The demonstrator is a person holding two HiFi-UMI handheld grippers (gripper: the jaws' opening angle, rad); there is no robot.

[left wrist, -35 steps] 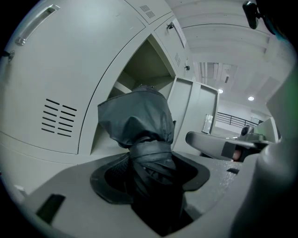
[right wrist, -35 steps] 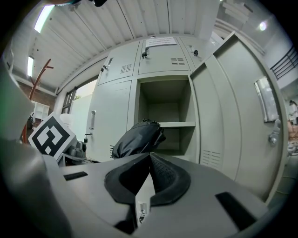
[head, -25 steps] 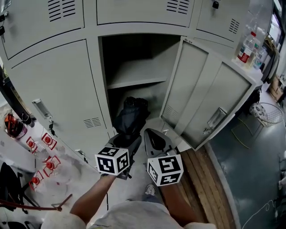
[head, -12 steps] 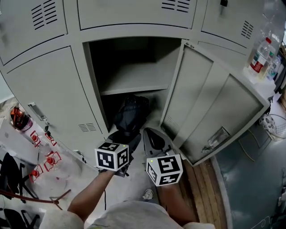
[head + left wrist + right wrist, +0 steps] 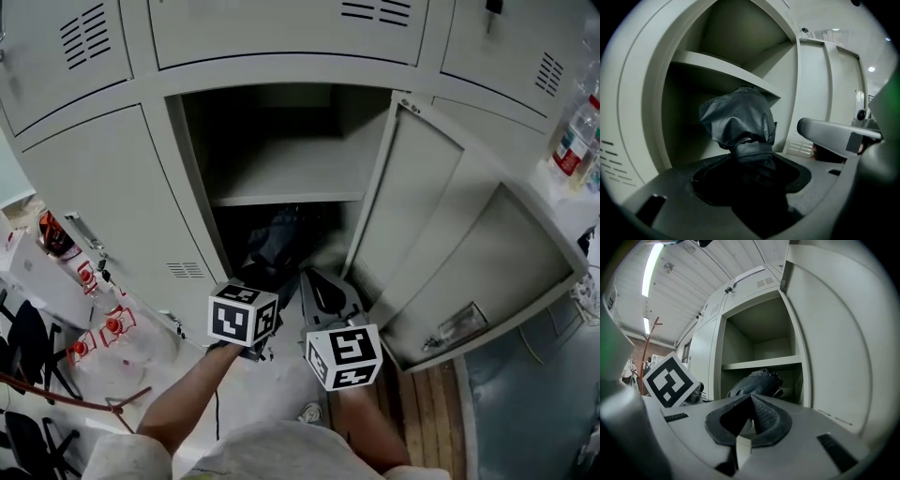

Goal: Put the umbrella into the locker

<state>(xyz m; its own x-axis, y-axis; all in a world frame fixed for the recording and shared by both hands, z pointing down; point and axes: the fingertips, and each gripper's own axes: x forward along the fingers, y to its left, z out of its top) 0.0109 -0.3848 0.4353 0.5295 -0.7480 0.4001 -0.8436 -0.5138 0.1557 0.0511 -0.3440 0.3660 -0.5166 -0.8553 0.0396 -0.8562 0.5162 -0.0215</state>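
The dark folded umbrella (image 5: 281, 239) is held by its lower end in my left gripper (image 5: 262, 286), which is shut on it. Its bunched fabric top (image 5: 738, 122) reaches into the lower compartment of the open locker (image 5: 192, 178), just beneath the shelf (image 5: 291, 195). My right gripper (image 5: 317, 286) hangs close beside the left, at the locker's mouth, shut with nothing between its pads (image 5: 761, 416). In the right gripper view the umbrella (image 5: 757, 379) shows below the shelf, with the left gripper's marker cube (image 5: 670, 380) at left.
The locker door (image 5: 422, 225) stands swung open to the right, close to my right gripper. Closed locker doors (image 5: 103, 187) flank the opening. Bottles (image 5: 574, 141) stand at the far right. Red-and-white items (image 5: 98, 328) lie on the floor at left, wooden planks (image 5: 436, 403) at right.
My left gripper has carried the umbrella forward, so its top now lies deeper under the shelf. The right gripper has stayed beside it. The head view has shifted slightly.
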